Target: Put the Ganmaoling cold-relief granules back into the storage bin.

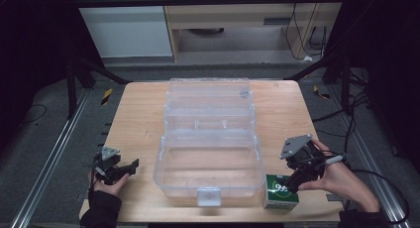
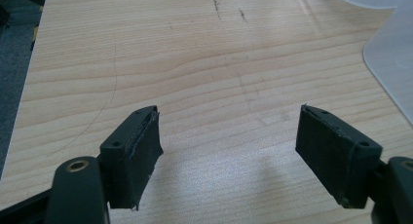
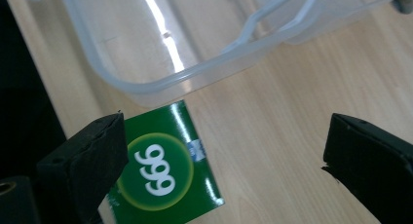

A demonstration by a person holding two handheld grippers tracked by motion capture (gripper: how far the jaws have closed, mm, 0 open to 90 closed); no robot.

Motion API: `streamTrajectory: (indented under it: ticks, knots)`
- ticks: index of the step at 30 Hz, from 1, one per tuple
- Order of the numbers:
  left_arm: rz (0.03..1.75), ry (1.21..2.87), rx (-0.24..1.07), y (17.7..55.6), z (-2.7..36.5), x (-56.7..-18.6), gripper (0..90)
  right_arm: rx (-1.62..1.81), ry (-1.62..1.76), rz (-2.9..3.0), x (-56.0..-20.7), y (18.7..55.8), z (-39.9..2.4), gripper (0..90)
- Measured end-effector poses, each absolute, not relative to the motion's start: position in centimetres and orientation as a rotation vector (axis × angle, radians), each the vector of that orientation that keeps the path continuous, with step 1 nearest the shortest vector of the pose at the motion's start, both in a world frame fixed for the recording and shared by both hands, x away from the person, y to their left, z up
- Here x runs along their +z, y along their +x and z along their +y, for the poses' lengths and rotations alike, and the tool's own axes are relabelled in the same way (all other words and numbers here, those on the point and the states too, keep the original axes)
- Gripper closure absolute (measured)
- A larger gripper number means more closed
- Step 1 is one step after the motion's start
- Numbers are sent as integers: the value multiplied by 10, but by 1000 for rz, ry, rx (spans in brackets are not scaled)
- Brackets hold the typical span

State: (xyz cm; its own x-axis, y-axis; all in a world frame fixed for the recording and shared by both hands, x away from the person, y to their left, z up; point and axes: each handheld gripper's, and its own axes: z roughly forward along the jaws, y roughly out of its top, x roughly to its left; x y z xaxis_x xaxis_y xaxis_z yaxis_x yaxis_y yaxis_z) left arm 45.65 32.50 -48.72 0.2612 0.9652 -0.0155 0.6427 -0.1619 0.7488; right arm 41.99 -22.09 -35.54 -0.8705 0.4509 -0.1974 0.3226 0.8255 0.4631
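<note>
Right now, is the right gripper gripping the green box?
Apart. The right gripper view shows the right gripper wide open, the green box beside one jaw, not between them.

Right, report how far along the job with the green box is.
Done: the clear case sits open on the table. In hand: the right gripper hangs open by the green box, not gripping it. Left: grasping the box, probably putting it in the case. The left gripper rests open.

Dim room, grey floor
</note>
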Motion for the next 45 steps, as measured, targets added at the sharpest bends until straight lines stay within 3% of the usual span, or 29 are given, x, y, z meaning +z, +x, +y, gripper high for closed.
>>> streamTrajectory:
  ticks: [45]
  knots:
    - [1458,1894,641,456,325,-487,234,355,478,2947,-420,412,-202,18]
